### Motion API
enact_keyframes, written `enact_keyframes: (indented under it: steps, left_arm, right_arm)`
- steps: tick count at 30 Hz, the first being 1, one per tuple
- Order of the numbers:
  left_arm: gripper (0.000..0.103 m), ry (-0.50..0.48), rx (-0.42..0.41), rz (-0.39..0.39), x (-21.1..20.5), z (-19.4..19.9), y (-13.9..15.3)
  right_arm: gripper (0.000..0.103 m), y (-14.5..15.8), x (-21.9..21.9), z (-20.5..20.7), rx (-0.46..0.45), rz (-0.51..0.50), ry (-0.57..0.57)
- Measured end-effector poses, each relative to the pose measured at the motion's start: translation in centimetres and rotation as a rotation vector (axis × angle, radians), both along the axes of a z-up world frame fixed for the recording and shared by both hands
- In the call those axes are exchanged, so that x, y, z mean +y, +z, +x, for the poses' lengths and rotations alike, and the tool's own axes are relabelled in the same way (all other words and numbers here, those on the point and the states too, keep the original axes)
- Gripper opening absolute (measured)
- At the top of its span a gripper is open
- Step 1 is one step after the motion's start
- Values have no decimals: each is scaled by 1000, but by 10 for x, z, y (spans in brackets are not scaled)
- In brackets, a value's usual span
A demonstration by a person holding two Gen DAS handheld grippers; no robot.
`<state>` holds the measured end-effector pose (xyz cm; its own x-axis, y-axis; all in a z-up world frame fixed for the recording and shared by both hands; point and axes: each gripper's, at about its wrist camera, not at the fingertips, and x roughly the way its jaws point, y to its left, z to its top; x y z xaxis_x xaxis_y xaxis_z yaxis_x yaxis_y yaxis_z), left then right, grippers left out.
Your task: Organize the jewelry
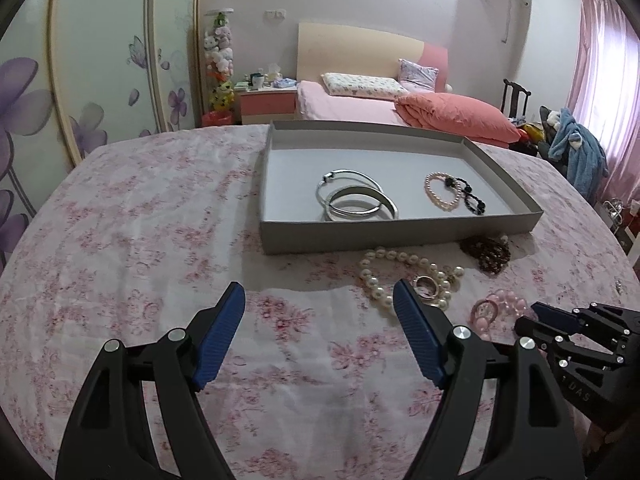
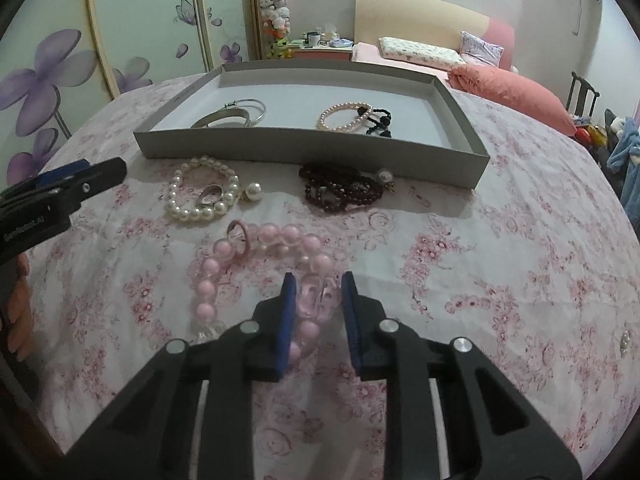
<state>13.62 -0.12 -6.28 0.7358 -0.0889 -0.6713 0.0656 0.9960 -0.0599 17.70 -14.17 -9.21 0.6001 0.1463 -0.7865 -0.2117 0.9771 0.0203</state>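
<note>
A grey tray [image 1: 400, 229] [image 2: 304, 148] on the floral cloth holds silver bangles [image 1: 356, 200] [image 2: 236, 117], a small pearl bracelet [image 1: 438, 192] [image 2: 342, 117] and a black bead bracelet [image 1: 470, 196] [image 2: 378, 120]. In front of it lie a white pearl bracelet [image 1: 384, 272] [image 2: 200, 192] with a ring [image 2: 210, 194], a dark red bead string [image 1: 486, 252] [image 2: 340, 192] and a pink bead bracelet [image 2: 264, 264] [image 1: 500, 306]. My right gripper [image 2: 318, 292] [image 1: 548, 316] has its jaws closed around the pink bracelet's clear beads, on the cloth. My left gripper [image 1: 320, 300] is open and empty above the cloth.
The table has a pink floral cloth [image 1: 140, 220]. A small pearl piece [image 2: 624, 342] lies at the right edge. Behind are a bed [image 1: 360, 100], a nightstand [image 1: 266, 100], a wardrobe [image 1: 100, 60] and a chair with clothes [image 1: 576, 148].
</note>
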Motion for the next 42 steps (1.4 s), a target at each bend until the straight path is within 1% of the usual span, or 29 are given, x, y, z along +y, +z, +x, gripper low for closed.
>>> enact_keyframes:
  steps: [4,5,8,11,13,17,21,27,29,32,34,38,42]
  left_arm:
    - [75,-28,37,-26,-9,9,-4]
    - [73,-33,50,-30,-13,13,-6]
    - [66,-44,94,-39,-22,26,-11]
    - [63,-46,132,-37,-29,38,-17]
    - [60,-41,158,-15,-35,43,-23]
    - [56,-38,159,46,-37,44,-27]
    - [56,-29,155,100,-27,38,-28]
    - [56,17,157,125,7,30,-24]
    - [56,25,159,125,15,28,-23]
    - [56,6,157,86,20,22,-22]
    - [56,-12,150,73,18,19,-21]
    - [56,-46,145,79,7,17,-21]
    - [56,-38,152,85,3,21,-23]
  right_arm:
    - [23,0,-21,9,-1,2,-80]
    - [23,-1,-26,10,-2,5,-94]
    - [23,-1,-27,10,-8,2,-94]
    - [23,-1,-26,11,-8,0,-89]
    - [23,-1,-27,11,-7,6,-89]
    - [23,-1,-27,11,-6,10,-88]
    - [24,-1,-28,11,-5,12,-89]
    - [24,-1,-28,11,-5,15,-89]
    - [24,-1,-28,11,-5,14,-89]
    - [24,-1,-28,11,-5,14,-89]
    - [24,-1,-28,11,-5,13,-89]
    - [24,-1,-28,11,-5,14,-89]
    - [24,-1,-28,11,-5,14,-89]
